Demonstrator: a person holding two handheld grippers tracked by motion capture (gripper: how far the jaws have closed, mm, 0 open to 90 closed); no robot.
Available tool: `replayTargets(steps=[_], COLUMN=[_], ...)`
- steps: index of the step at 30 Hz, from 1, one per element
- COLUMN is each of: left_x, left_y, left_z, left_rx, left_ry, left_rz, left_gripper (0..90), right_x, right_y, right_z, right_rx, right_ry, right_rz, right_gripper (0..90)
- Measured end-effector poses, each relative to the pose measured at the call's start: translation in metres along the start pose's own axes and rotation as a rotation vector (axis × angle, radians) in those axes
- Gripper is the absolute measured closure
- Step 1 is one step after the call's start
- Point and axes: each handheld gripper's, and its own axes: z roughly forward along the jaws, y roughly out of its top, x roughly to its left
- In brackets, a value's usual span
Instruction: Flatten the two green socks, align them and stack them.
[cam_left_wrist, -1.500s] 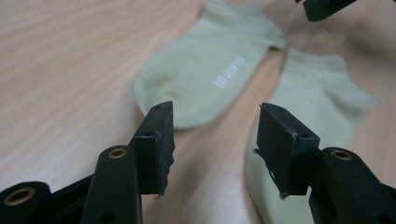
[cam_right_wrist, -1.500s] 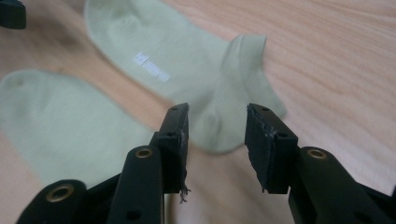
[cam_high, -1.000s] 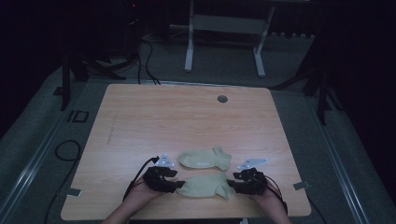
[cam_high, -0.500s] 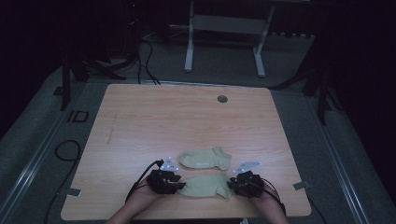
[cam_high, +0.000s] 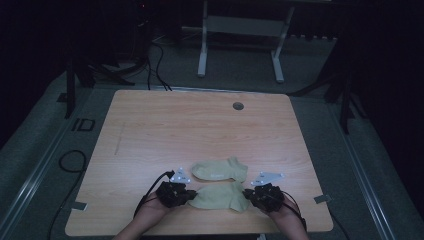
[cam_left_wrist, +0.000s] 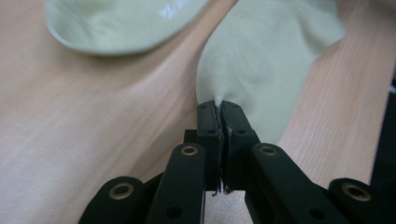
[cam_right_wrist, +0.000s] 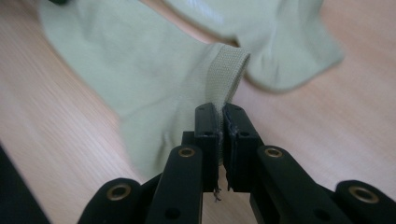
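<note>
Left gripper (cam_left_wrist: 218, 105): jaws have just been closing and are now clamped on the toe end of the near sock (cam_left_wrist: 261, 60), a pinch of pale green fabric being caught between the pads. Right gripper (cam_right_wrist: 220, 108): jaws likewise just closed, clamped on the ribbed cuff (cam_right_wrist: 227, 70) of the same sock (cam_right_wrist: 135, 74). In the high view, the left gripper (cam_high: 187, 194) and right gripper (cam_high: 250, 196) are seen at opposite ends of the near sock (cam_high: 220, 196), which is laid flat close to the worktop's near edge, between the two hands.

Second sock (cam_high: 220, 169): same pale green, laid flat just beyond the first, the two nearly touching.

Worktop (cam_high: 200, 130): light wood grain, rounded corners, a round grommet hole (cam_high: 238, 106) set near the far edge; otherwise bare.

Room: dimly lit. Grey floor (cam_high: 45, 150) is seen around the worktop, black cables (cam_high: 155, 65) trailing at the far left, a white frame stand (cam_high: 240, 45) placed beyond the far edge.
</note>
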Motion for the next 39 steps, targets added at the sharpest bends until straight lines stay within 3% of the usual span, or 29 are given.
replayTargets(steps=[5,9,13,16,17,25,28,35,39], left_x=[0.007,0.016,0.026,0.028,0.037,0.059,0.062,0.067,0.066], left_y=[0.022,0.044,0.062,0.065,0.070,0.059,0.056,0.053,0.053], left_z=[-0.021,-0.032,-0.031,-0.030,-0.020,0.008,0.018,0.030,0.032], left_rx=[-0.040,-0.050,-0.041,-0.043,-0.021,0.037,0.056,0.059,0.068], left_ry=[0.031,0.060,0.084,0.091,0.093,0.074,0.079,0.094,0.100], left_rz=[0.011,0.025,0.032,0.030,0.017,-0.039,-0.031,-0.042,-0.031], left_gripper=[87.3,87.3,87.3,87.3,87.3,87.1,87.0,86.7,86.4], right_x=[-0.005,-0.019,-0.038,-0.045,-0.054,-0.072,-0.077,-0.082,-0.084], right_y=[0.021,0.040,0.057,0.061,0.064,0.058,0.055,0.051,0.049], right_z=[-0.017,-0.025,-0.026,-0.022,-0.012,0.029,0.041,0.057,0.058], right_rx=[-0.053,-0.079,-0.090,-0.084,-0.061,0.036,0.056,0.098,0.087], right_ry=[-0.007,-0.029,-0.027,-0.025,-0.020,0.007,0.005,-0.013,-0.013], right_rz=[-0.022,-0.022,0.007,0.016,0.035,0.082,0.101,0.110,0.121], right_gripper=[84.9,84.9,84.9,84.8,84.9,84.7,84.7,84.0,83.8])
